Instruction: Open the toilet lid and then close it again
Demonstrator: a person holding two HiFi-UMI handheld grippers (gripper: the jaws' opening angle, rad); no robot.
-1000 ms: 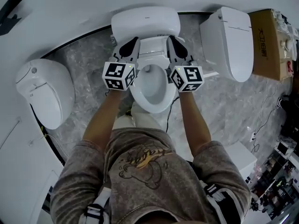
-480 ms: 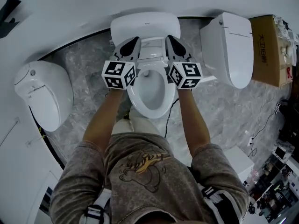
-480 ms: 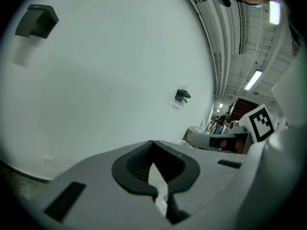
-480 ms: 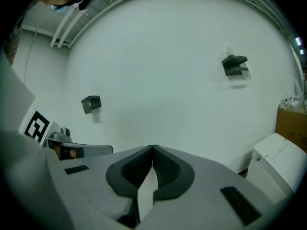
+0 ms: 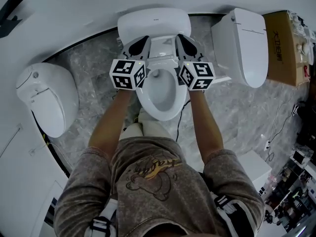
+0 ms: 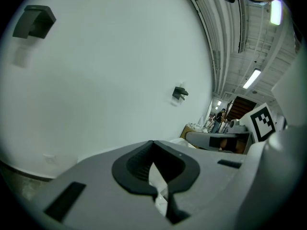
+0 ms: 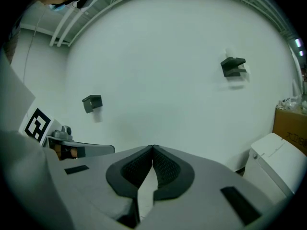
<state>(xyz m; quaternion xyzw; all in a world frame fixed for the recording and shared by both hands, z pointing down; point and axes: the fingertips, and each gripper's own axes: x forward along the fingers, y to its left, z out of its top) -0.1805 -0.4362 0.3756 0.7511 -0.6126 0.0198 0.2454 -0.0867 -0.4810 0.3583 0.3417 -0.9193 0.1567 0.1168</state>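
**A:** What are the surfaces like?

**B:** Glossy white ceramic and plastic. In the head view the toilet bowl (image 5: 159, 97) sits at centre frame, an open oval with a smooth seat ring. It stands on grey veined stone floor (image 5: 94, 68). The toilet lid (image 5: 163, 47) is up at the back of the bowl, in the upper middle of the frame. Two more toilets, at the left edge (image 5: 44, 98) and upper right (image 5: 242, 46), have rounded lids that are down. A brown cardboard box (image 5: 281, 46) sits at the far upper right.

**A:** And the claws?

**B:** Matte grey shells with black ribbed pads. The left gripper (image 5: 143, 40) and right gripper (image 5: 180, 37) flank the lid, one on each side. In the left gripper view the left gripper (image 6: 153, 147) has its pad tips pressed together. In the right gripper view the right gripper (image 7: 153, 150) is clenched the same way. A white sliver shows through the slit below each pair of tips. I can't tell what it is, or whether either claw touches the lid.
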